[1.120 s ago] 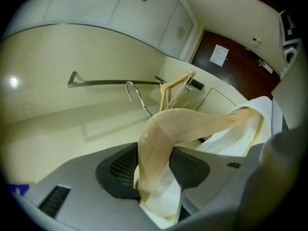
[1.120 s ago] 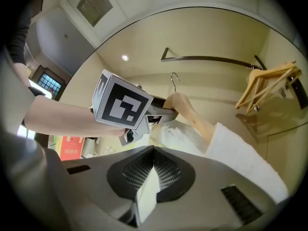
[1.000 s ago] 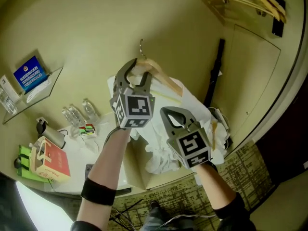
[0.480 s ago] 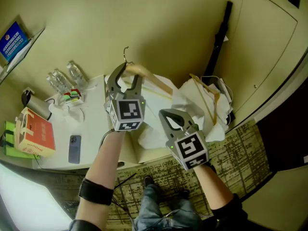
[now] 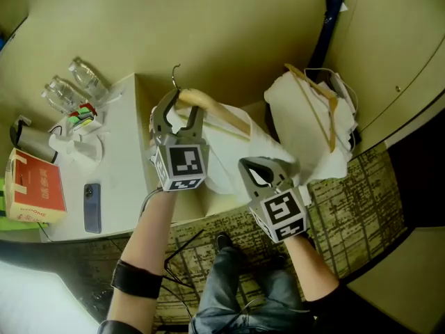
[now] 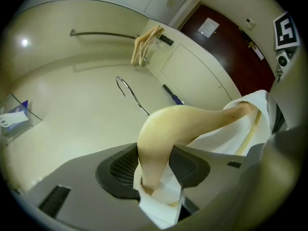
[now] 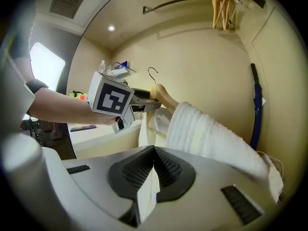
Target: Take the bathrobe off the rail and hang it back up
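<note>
No legible text or numbers

The bathrobe [image 5: 226, 155] hides part of the wooden hanger [image 5: 212, 108], and the umbrella [image 5: 327, 30] runs off the top edge.

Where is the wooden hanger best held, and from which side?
Grip the hanger at its thick middle beside the hook, coming level from the person's side, as the left gripper does. That leaves the hook free; the bathrobe drapes its arms.

Phone [image 5: 92, 207], red box [image 5: 36, 190], water bottles [image 5: 87, 76]
</note>
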Demonstrator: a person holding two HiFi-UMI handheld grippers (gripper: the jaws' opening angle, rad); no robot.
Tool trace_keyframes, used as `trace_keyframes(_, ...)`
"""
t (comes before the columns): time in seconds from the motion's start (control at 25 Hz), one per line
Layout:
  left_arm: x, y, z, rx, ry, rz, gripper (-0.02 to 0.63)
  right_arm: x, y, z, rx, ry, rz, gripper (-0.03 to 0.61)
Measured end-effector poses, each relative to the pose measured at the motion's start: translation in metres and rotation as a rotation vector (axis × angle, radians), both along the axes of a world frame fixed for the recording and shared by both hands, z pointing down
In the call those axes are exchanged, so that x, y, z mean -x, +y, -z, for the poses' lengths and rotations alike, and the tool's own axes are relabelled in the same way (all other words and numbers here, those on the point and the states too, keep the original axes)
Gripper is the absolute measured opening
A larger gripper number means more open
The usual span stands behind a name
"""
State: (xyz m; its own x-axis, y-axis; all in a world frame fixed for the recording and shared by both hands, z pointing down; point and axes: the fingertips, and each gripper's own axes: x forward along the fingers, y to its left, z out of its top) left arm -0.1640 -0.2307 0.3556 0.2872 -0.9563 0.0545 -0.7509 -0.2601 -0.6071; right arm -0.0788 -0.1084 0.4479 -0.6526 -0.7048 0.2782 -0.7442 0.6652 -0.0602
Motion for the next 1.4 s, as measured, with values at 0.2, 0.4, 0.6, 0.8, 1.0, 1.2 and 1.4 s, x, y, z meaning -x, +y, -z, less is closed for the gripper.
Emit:
trace_keyframes(0.2,-0.008,-0.010,-0.093,0.072,-0.084,-0.025,0.199,0.003,-0.015,-0.082,0.078,-0.003,-0.009,0.026)
trace_keyframes(0.4,-0.020,-0.028,-0.180,0.142,-0.127,-0.044,0.199,0.000,-0.027,-0.162,0.151,-0.003,-0.031,0.025)
trace_keyframes(0.6,-0.061,-0.052,-0.247,0.182,-0.242,-0.146,0.199,-0.019,-0.038,-0.225,0.216,-0.015,-0.093,0.025)
trace_keyframes(0.8,-0.118,-0.086,-0.294,0.229,-0.285,-0.230,0.199,-0.052,-0.055,-0.265,0.247,-0.036,-0.163,0.025)
trace_keyframes(1.0,-0.166,-0.102,-0.337,0.296,-0.285,-0.275,0.199,-0.081,-0.060,-0.290,0.250,-0.080,-0.234,0.026)
trace_keyframes(1.2,-0.207,-0.112,-0.391,0.357,-0.349,-0.328,0.199,-0.099,-0.058,-0.320,0.259,-0.101,-0.251,0.026)
trace_keyframes(1.4,-0.227,-0.111,-0.442,0.418,-0.378,-0.349,0.201,-0.110,-0.045,-0.349,0.283,-0.116,-0.268,0.026)
